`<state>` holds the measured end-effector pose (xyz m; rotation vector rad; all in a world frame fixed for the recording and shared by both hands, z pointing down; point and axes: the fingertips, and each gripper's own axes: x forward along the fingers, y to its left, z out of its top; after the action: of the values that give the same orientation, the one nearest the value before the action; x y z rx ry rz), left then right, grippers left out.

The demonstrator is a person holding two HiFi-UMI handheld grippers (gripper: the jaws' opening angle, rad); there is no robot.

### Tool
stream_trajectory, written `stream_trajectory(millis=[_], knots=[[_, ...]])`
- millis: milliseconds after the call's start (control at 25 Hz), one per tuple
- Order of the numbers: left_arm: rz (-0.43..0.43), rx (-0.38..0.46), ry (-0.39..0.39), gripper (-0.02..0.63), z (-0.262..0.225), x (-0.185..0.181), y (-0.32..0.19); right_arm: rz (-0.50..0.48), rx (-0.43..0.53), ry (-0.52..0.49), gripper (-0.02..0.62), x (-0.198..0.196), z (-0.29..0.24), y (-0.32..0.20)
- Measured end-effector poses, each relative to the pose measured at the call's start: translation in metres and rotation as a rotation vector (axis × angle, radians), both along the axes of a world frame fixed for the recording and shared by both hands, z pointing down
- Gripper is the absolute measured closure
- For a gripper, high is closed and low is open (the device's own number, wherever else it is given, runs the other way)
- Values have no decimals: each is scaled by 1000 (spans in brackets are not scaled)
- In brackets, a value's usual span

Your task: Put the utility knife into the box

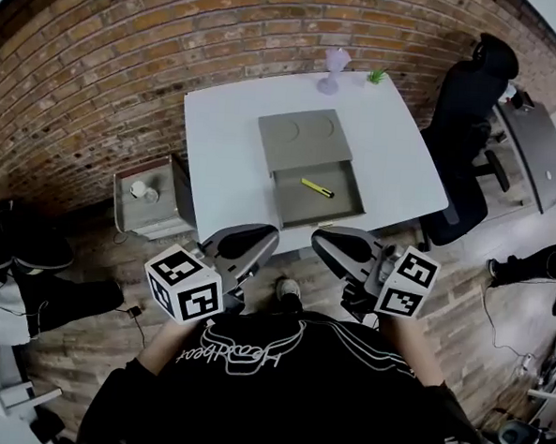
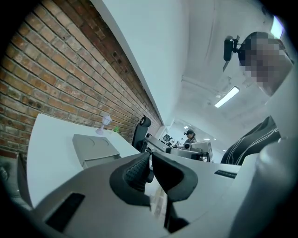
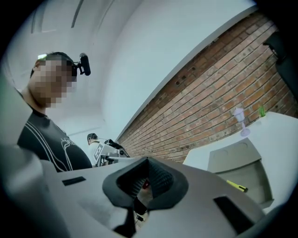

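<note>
Yellow against the grey, the utility knife [image 1: 317,188] lies flat in the open tray of the box [image 1: 297,210], whose lid is folded back on the white desk [image 1: 221,157]. In the head view, the left claw [image 1: 266,236] and right claw [image 1: 324,238] hang off the desk's near edge, close to the person's chest and well apart from the box.

In the left gripper view, the left claw's jaws are pressed together with nothing between them; the box shows beyond, its inside hidden.

In the right gripper view, the right claw's jaws meet tip to tip, empty, and the knife shows in the tray past them.

The job looks finished. The knife is probably light and stiff, with a slim, smooth casing that might slide, so any regrasp would best pinch across the middle of the handle.
</note>
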<state>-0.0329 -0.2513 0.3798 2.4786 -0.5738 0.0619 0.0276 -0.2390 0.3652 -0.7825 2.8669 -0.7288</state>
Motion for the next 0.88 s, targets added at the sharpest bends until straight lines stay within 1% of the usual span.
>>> stream_trajectory(millis=[200,600,880], knots=[[40,7,-1,565,-5,5,8,40,-12,36,594,1,5,6],[83,-1,-19,565,0,16,14,77,-11,44,594,7,9,17],[101,-14,-34,565,6,24,9,93,-18,47,594,14,15,12]])
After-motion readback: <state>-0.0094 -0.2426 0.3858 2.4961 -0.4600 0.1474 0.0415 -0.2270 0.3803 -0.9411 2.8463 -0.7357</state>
